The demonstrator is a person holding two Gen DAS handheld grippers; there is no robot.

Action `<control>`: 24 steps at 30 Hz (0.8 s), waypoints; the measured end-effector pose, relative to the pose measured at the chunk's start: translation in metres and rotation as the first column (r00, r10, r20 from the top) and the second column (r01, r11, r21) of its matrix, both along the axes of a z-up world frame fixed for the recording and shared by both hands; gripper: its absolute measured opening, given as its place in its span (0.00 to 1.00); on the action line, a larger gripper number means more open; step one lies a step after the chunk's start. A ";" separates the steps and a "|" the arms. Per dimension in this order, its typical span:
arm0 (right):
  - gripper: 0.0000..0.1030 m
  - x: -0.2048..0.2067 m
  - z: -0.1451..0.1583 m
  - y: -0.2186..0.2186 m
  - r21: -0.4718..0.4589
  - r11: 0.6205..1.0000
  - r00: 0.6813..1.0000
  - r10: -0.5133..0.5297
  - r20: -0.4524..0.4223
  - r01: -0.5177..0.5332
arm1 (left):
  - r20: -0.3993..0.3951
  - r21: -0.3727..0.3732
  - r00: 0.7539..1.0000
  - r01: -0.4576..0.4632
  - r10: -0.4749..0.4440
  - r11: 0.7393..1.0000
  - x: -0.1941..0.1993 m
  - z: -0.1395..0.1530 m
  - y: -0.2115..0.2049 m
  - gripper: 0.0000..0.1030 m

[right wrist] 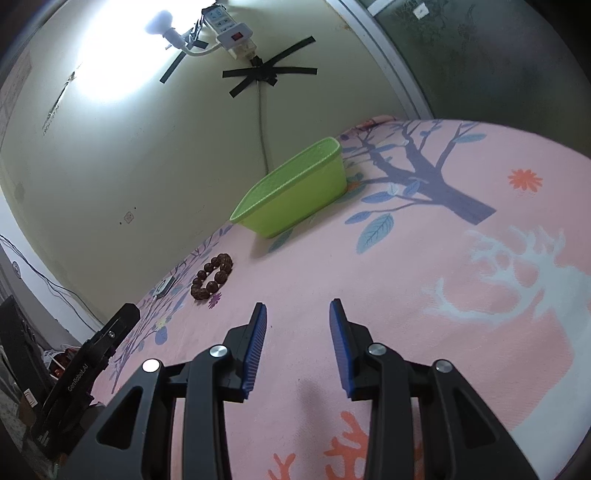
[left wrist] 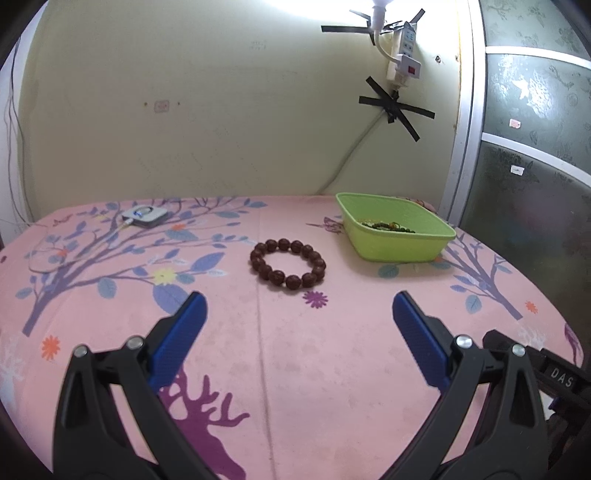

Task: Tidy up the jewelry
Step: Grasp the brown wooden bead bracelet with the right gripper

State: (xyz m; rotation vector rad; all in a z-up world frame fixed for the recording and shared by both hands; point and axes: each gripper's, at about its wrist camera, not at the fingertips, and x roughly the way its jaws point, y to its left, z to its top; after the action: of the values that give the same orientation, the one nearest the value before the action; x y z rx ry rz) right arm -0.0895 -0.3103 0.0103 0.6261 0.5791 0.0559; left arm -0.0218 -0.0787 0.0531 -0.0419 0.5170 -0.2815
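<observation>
Near the centre of the left wrist view, a beaded bracelet point(left wrist: 287, 264) of dark red-brown wooden beads is lying flat on the pink tablecloth point(left wrist: 332, 369), just left of a lime-green plastic bin point(left wrist: 397, 245) in which other small jewelry is already being kept. The bracelet is being judged light, with hard, round, somewhat slippery beads strung on a loop that will likely be sagging once lifted; a pinch across one side of the ring, over a single bead or the gap between two, is being judged the safest hold. The left gripper point(left wrist: 299, 308) is being held spread wide and empty, with the bracelet just beyond its tips. The right gripper point(right wrist: 297, 314) is being held with a narrow gap between its blue pads, nothing pinched, while the bracelet is being seen well off at the left of its frame. The cloth, printed with trees and flowers, is looking soft and slightly creased. A pale wall with a taped power strip point(left wrist: 404, 55) and a bright lamp point(right wrist: 159, 22) is standing behind.
</observation>
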 end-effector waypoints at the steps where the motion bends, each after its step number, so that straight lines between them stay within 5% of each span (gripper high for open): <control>1: 0.10 0.002 -0.002 -0.001 0.009 1.000 1.000 0.010 -0.015 -0.010 | -0.035 -0.028 0.999 0.027 -0.028 0.999 0.005 -0.002 0.004 0.94; 6: 0.10 0.024 0.000 0.009 0.006 0.993 0.989 0.116 -0.088 -0.116 | -0.219 -0.173 0.975 0.004 -0.043 0.985 0.040 -0.016 0.042 0.94; 10: 0.10 0.058 0.019 0.039 -0.125 0.961 0.968 0.238 -0.079 -0.247 | -0.344 -0.247 0.937 -0.019 -0.069 0.969 0.089 -0.020 0.064 0.86; 14: 0.10 0.117 0.026 0.076 -0.203 0.893 0.915 0.381 -0.133 -0.401 | -0.443 -0.203 0.890 0.017 -0.108 0.979 0.146 -0.027 0.051 0.76; 19: 0.10 0.193 0.015 0.097 -0.240 0.858 0.887 0.408 -0.218 -0.454 | -0.479 -0.082 0.875 0.042 -0.076 0.996 0.181 -0.039 0.027 0.69; 22: 0.10 0.227 -0.004 0.098 -0.225 0.857 0.873 0.399 -0.282 -0.464 | -0.446 0.031 0.895 0.039 -0.021 0.999 0.188 -0.041 0.015 0.60; 24: 0.00 0.233 -0.005 0.097 -0.238 0.855 0.877 0.399 -0.268 -0.461 | -0.423 0.104 0.906 0.029 0.018 0.994 0.186 -0.042 0.008 0.50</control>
State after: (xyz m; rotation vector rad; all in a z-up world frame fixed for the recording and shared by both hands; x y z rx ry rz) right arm 0.1434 -0.2130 0.0053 0.1978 0.9096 0.3262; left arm 0.1642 -0.0710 0.0111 0.0046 0.9658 -0.2494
